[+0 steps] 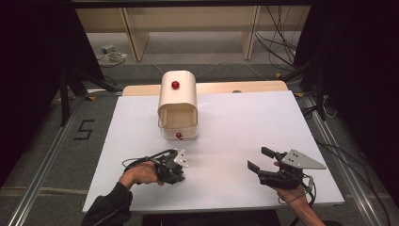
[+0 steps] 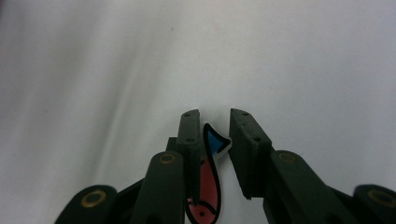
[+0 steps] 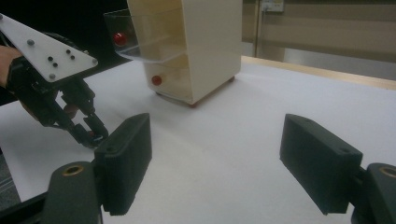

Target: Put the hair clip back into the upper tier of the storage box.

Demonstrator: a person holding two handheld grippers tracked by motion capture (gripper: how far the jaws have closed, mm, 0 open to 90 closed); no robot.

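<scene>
Two claws: both low over the tabletop (image 1: 244, 122) near its front edge, well apart.
Left claw (image 2: 215, 135): near front-left corner, tips down at the white surface; jaws not fully together, a gap showing on one side.
Fish sticker (image 2: 205, 179): flat red-and-blue cutout, lying on the tabletop between the left claw's jaws, against one jaw, clear of the other; not pinched.
Right claw (image 3: 215, 163): near front-right corner, jaws spread wide, nothing between them, aimed across at the cabinet.
Drawer cabinet (image 1: 178, 101): cream box with red knobs, toward the back edge, left of centre; clear drawer pulled out toward the front.
Hands: left hand (image 1: 139, 173) and right hand (image 1: 294, 195) each gripping a claw body.
</scene>
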